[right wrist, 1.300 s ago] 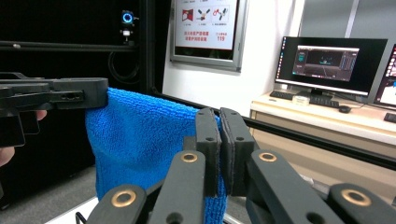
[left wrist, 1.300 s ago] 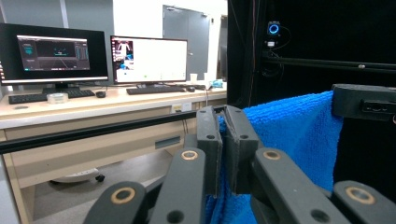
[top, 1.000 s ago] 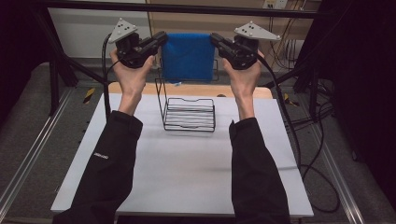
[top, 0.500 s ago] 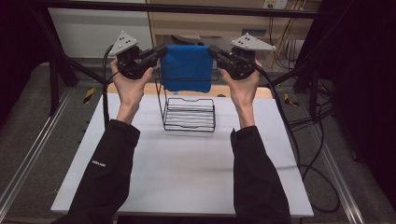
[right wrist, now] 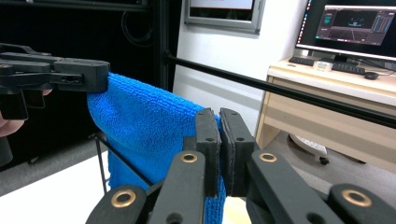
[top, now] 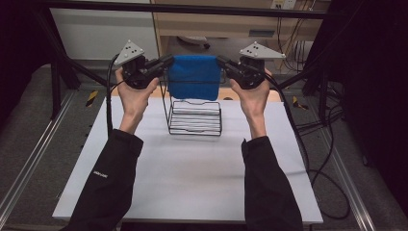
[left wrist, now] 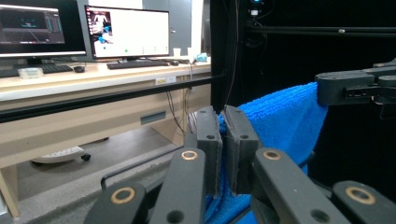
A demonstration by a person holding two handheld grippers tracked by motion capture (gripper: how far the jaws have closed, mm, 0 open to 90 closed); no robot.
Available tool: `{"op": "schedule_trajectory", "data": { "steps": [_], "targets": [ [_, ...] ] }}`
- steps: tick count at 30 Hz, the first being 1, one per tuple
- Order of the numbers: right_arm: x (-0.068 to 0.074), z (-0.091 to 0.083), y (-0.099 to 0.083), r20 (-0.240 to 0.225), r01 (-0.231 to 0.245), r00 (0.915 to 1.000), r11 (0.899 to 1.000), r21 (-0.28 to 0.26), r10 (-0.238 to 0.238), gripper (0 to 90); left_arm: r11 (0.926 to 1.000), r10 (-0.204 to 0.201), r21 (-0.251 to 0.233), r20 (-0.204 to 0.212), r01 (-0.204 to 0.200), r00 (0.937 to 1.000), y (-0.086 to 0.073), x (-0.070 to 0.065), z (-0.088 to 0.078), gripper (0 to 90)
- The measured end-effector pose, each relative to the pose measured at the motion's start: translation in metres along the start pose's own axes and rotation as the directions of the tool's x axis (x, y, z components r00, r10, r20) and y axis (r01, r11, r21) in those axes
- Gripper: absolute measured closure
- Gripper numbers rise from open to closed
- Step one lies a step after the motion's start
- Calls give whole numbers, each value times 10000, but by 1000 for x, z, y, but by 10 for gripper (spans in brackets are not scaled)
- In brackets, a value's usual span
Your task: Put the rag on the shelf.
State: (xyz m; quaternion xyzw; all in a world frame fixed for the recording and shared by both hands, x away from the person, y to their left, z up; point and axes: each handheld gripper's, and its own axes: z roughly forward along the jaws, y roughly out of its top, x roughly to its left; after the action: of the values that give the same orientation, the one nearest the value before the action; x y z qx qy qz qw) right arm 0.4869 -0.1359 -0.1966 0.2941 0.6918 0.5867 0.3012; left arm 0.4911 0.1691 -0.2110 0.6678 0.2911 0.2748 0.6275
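Above a white table [top: 192, 183], a person stretches a blue towel [top: 194, 82] over a wire rack [top: 195, 115]. The left gripper [top: 166, 61] and right gripper [top: 222, 61] each pinch a top corner. Draping seemingly remains unfinished.

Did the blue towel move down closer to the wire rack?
Yes. The blue towel, held between the left gripper and right gripper, has come down toward the wire rack; its lower edge now overlaps the rack's top bar.
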Motion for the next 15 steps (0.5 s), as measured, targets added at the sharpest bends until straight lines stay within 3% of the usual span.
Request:
{"op": "schedule_trajectory", "data": {
  "steps": [15],
  "targets": [
    [7, -8, -8, -410, 213, 9990, 9990, 381, -198, 871, 9989, 202, 430, 144, -209, 9997, -9, -5, -9, 852]
  ]
}}
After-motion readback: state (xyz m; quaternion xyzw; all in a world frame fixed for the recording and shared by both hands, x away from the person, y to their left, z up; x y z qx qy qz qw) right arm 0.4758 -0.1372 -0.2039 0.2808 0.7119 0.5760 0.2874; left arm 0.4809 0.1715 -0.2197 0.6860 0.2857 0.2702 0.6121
